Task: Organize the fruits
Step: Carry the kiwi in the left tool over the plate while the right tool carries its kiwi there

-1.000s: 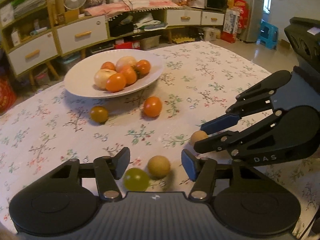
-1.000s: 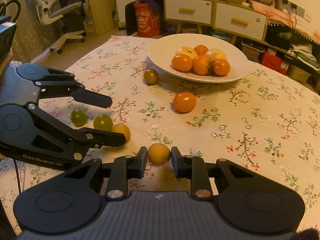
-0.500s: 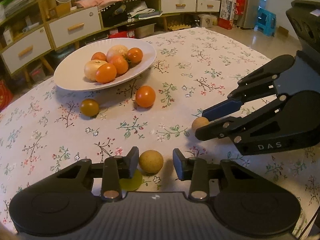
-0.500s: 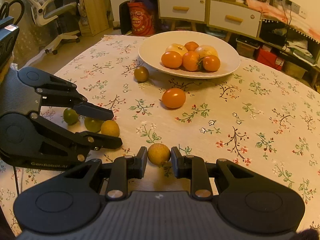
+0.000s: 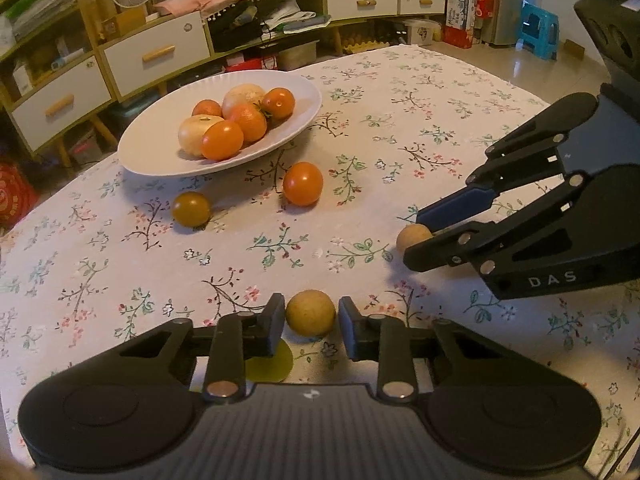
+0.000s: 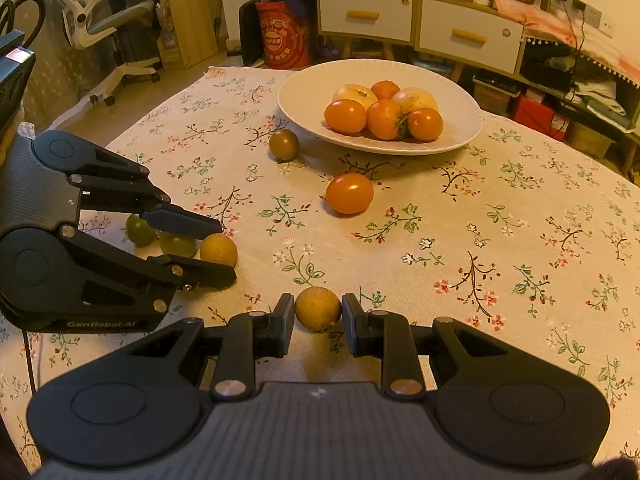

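A white plate holds several orange and pale fruits. On the floral cloth lie an orange tomato and a dark olive tomato. My left gripper stands around a tan round fruit with a small gap on the right; a green fruit lies under its left finger. My right gripper is shut on another tan fruit, low over the cloth. Green fruits lie behind the left gripper.
The table's far edge drops off to the floor beyond the plate. Cabinets with drawers and an office chair stand beyond the table. Each gripper's body shows at the side of the other's view.
My left gripper has moved right from the green fruit and narrowed around the tan fruit. My right gripper keeps its hold on its tan fruit and has crept toward the plate.
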`<state>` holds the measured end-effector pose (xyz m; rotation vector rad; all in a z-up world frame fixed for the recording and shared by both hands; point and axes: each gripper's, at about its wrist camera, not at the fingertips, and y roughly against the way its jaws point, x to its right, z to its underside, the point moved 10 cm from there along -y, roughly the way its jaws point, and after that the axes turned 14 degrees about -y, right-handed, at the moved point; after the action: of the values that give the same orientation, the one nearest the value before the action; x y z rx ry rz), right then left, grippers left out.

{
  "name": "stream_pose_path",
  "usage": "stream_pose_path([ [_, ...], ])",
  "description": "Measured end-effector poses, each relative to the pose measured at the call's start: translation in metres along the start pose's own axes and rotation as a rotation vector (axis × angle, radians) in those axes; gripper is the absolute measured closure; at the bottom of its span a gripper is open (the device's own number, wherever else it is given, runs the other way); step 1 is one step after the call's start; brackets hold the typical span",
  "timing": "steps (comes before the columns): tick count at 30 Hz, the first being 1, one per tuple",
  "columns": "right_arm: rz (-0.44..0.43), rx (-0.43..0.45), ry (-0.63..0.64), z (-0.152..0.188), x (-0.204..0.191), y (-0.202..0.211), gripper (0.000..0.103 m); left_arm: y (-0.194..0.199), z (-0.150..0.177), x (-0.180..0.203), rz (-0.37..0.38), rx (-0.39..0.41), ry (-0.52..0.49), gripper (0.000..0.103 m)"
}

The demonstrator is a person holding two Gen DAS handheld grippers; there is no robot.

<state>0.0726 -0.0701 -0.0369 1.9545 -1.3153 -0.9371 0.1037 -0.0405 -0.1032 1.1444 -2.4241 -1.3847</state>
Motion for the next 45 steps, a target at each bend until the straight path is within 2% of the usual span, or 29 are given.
stream_pose_path([
  [12, -0.001, 0.006, -0.003, -0.003, 0.001, 0.002, 0.080, 0.004, -0.002, -0.002, -0.011, 0.014, 0.017, 0.093],
  [27, -0.008, 0.049, -0.031, -0.022, 0.004, 0.007, 0.080, 0.011, -0.013, -0.018, -0.038, 0.050, 0.095, 0.093],
  [39, -0.005, 0.112, -0.051, -0.061, 0.004, 0.008, 0.080, 0.020, -0.044, -0.051, -0.109, 0.112, 0.180, 0.093],
  [45, 0.003, 0.141, -0.088, -0.086, 0.010, 0.002, 0.080, 0.012, -0.057, -0.075, -0.152, 0.117, 0.214, 0.093],
])
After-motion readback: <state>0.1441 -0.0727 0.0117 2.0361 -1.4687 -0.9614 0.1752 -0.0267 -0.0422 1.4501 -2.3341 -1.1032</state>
